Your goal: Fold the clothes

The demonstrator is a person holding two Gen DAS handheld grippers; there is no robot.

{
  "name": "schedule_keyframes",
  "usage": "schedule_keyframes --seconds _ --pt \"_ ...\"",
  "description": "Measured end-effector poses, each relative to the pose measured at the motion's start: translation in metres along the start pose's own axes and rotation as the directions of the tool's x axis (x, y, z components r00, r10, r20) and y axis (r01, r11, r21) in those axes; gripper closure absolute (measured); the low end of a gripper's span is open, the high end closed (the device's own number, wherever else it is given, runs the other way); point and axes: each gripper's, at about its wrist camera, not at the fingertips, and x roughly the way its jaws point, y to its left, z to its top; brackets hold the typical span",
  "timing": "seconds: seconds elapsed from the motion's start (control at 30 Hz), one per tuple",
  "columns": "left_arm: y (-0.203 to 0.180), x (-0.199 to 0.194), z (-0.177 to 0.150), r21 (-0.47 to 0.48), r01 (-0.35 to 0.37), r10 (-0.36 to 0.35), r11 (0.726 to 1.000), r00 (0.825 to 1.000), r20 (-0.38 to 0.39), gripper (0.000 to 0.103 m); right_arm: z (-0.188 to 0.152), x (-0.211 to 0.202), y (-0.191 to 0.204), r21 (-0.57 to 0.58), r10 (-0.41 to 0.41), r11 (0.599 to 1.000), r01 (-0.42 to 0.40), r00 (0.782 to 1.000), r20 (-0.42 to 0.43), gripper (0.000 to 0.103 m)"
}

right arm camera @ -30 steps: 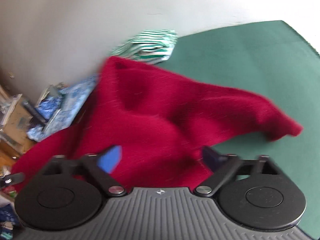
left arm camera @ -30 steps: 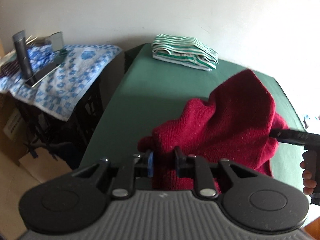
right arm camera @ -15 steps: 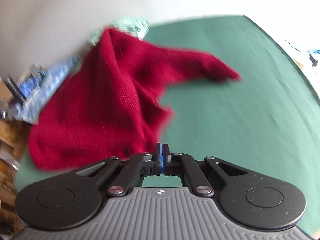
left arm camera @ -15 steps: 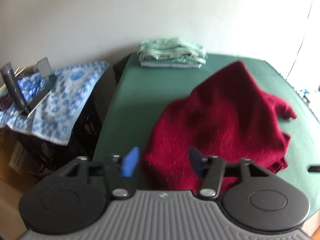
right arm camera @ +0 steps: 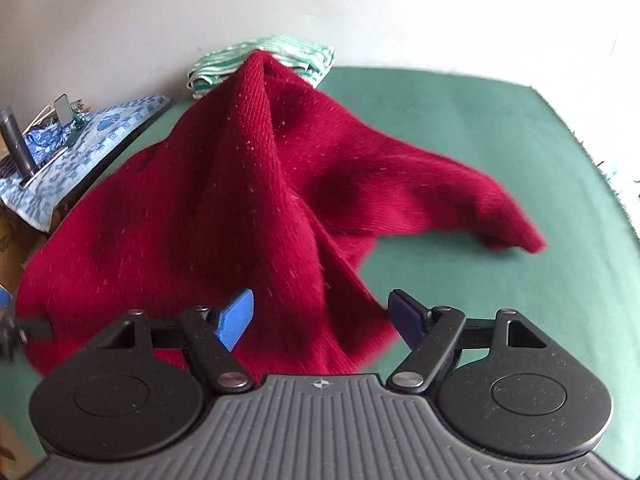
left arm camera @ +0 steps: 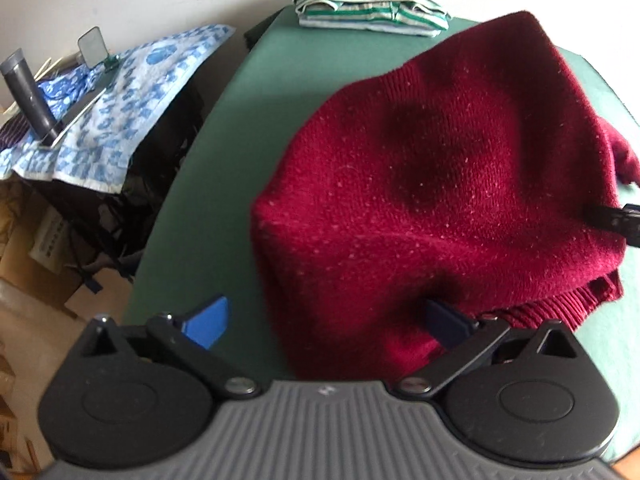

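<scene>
A dark red knit sweater (left arm camera: 440,160) lies bunched on the green table (left arm camera: 240,120), with one sleeve (right arm camera: 500,216) trailing to the right. My left gripper (left arm camera: 326,320) is open, its blue-padded fingers standing either side of the sweater's near left edge. My right gripper (right arm camera: 320,316) is open too, spread over the near hem of the sweater (right arm camera: 240,200). Neither holds cloth. The right gripper's black tip (left arm camera: 616,220) shows at the sweater's right edge in the left wrist view.
A folded green-and-white striped garment (left arm camera: 368,4) sits at the table's far edge by the white wall. Left of the table, a blue patterned cloth (left arm camera: 120,92) covers a dark crate with a grey tube (left arm camera: 28,96) on it. Bare green table (right arm camera: 500,140) lies to the right.
My left gripper let go of the sweater and opened wide. The right gripper shut briefly, then opened again. The sweater dropped from a lifted drape into a heap on the table.
</scene>
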Motion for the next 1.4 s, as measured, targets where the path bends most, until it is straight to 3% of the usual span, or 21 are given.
schedule_keyframes --seconds 0.1,0.3,0.43,0.5,0.57,0.6,0.67,0.77,0.87,0.93,1.07,1.17,1.3,1.37,1.4 --pt "-0.008 0.009 -0.001 -0.019 -0.013 0.013 1.0 1.0 -0.021 0.0 -0.003 0.015 0.006 -0.018 0.014 1.0 -0.015 0.999 -0.049 0.026" --pt "-0.013 0.021 -0.008 -0.076 -0.033 0.031 0.997 0.999 -0.034 0.0 -0.024 0.014 0.016 -0.124 -0.014 0.992 0.017 1.0 0.023 0.018" --pt "-0.007 0.027 -0.008 -0.143 -0.017 0.011 0.99 0.999 -0.041 0.0 -0.024 0.015 0.006 -0.107 0.016 0.994 -0.016 1.0 0.005 0.016" --pt "-0.007 0.027 -0.009 -0.144 -0.019 0.015 0.989 0.999 -0.03 0.001 -0.025 0.013 -0.002 -0.095 0.017 0.995 -0.015 1.0 0.02 0.031" --pt "-0.01 0.025 -0.011 -0.116 -0.024 0.023 0.993 1.0 -0.014 0.001 -0.026 0.0 -0.012 -0.054 0.038 0.998 -0.036 0.998 0.044 0.073" --pt "-0.01 0.024 -0.013 -0.113 -0.023 0.023 0.993 1.0 -0.009 0.002 -0.027 -0.008 -0.017 -0.027 0.064 0.998 -0.063 0.997 0.052 0.08" --pt "-0.011 0.018 -0.016 -0.122 0.009 -0.009 0.993 1.0 -0.003 0.021 -0.033 -0.024 -0.025 -0.006 0.094 0.996 -0.094 0.994 0.061 0.085" --pt "-0.018 0.002 -0.02 -0.09 0.059 -0.058 0.994 0.998 0.012 0.048 -0.044 -0.049 -0.035 0.003 0.142 0.99 -0.142 0.988 0.067 0.087" --pt "-0.029 -0.012 -0.032 -0.012 0.08 -0.08 0.997 0.997 0.009 0.058 -0.054 -0.072 -0.032 -0.025 0.191 0.981 -0.19 0.98 0.061 0.087" --pt "-0.032 -0.02 -0.042 0.029 0.112 -0.112 0.993 0.994 -0.004 0.059 -0.066 -0.081 -0.033 -0.055 0.198 0.979 -0.197 0.98 0.009 0.087" --pt "-0.038 -0.036 -0.062 0.11 0.176 -0.173 0.978 0.984 -0.035 0.06 -0.092 -0.098 -0.039 -0.112 0.202 0.97 -0.214 0.973 -0.11 0.087" --pt "-0.043 -0.048 -0.077 0.168 0.224 -0.217 0.96 0.974 -0.061 0.058 -0.113 -0.111 -0.048 -0.153 0.202 0.959 -0.237 0.955 -0.216 0.087" --pt "-0.048 -0.065 -0.095 0.24 0.281 -0.267 0.929 0.959 -0.092 0.046 -0.117 -0.126 -0.054 -0.229 0.199 0.936 -0.267 0.939 -0.279 0.084" --pt "-0.041 -0.075 -0.088 0.237 0.262 -0.26 0.936 0.965 -0.041 0.035 -0.112 -0.128 -0.057 -0.252 0.203 0.928 -0.273 0.94 -0.273 0.063" --pt "-0.039 -0.081 -0.084 0.224 0.25 -0.255 0.942 0.967 -0.007 0.029 -0.106 -0.13 -0.06 -0.241 0.206 0.934 -0.263 0.949 -0.237 0.058"
